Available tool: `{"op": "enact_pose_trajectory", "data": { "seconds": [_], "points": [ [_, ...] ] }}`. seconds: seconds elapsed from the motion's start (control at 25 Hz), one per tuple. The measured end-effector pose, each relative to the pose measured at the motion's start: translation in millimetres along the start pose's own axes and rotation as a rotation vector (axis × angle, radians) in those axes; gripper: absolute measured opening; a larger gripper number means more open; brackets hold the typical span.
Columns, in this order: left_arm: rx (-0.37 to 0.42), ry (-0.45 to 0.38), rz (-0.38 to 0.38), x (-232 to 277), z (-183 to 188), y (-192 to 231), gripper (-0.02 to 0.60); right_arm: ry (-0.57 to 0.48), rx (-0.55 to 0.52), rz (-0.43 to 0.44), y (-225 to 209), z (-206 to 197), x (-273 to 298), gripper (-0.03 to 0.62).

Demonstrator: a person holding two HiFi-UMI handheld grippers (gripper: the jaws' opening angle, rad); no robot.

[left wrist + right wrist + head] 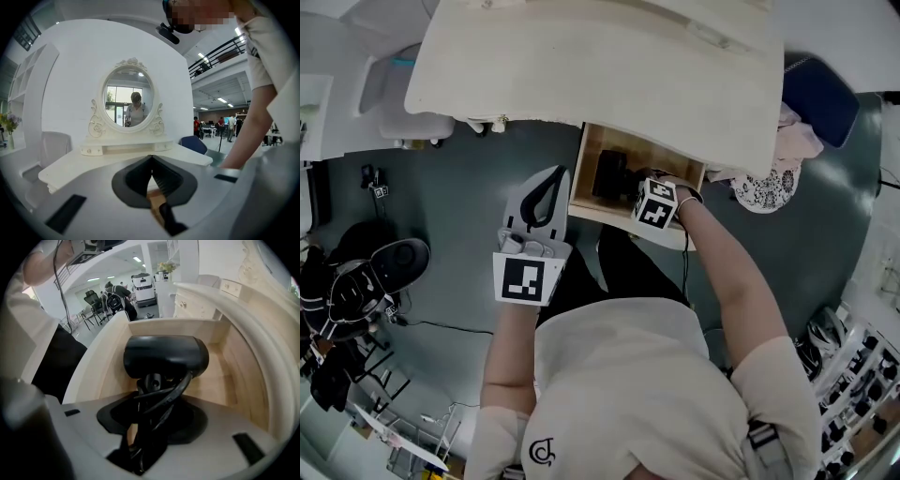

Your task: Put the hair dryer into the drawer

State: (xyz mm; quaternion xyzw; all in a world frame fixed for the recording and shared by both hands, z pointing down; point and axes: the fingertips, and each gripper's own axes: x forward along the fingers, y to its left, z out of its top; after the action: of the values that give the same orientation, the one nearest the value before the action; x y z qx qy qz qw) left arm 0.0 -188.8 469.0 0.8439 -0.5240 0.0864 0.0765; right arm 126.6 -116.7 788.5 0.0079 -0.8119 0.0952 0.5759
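Observation:
The black hair dryer (164, 357), its cord looped around the handle, hangs inside the open wooden drawer (220, 376) of the white vanity table (581, 66). My right gripper (152, 397) is shut on the handle and points steeply down into the drawer. In the head view the hair dryer (607, 176) shows dark within the drawer (600, 214), with the right gripper (639, 192) just over its front edge. My left gripper (546, 187) hovers left of the drawer, outside it. Its jaws are shut with nothing held, and the left gripper (151, 164) faces the vanity.
An oval mirror (128, 99) stands on the vanity top. A white chair (398, 94) is at the left and a blue chair (820, 98) at the right. Patterned cloth (769, 187) lies beside the drawer. Shoes (375, 272) and a floor cable lie left, and shoe racks (853, 375) stand right.

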Motion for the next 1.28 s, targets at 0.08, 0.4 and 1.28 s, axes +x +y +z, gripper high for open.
{"op": "enact_pose_trajectory", "data": {
  "seconds": [0.08, 0.4, 1.28],
  "points": [
    [-0.008, 0.012, 0.001, 1.1, -4.4, 0.9, 0.012, 0.021, 0.025, 0.011, -1.3, -2.2, 4.1, 0.189],
    [-0.027, 0.016, 0.006, 6.9, -9.3, -5.6, 0.012, 0.022, 0.081, 0.018, -5.0, -1.8, 18.3, 0.201],
    [0.03, -0.034, -0.051, -10.6, 22.6, -6.1, 0.012, -0.261, 0.393, -0.361, -38.2, 35.9, -88.9, 0.097]
  ]
}}
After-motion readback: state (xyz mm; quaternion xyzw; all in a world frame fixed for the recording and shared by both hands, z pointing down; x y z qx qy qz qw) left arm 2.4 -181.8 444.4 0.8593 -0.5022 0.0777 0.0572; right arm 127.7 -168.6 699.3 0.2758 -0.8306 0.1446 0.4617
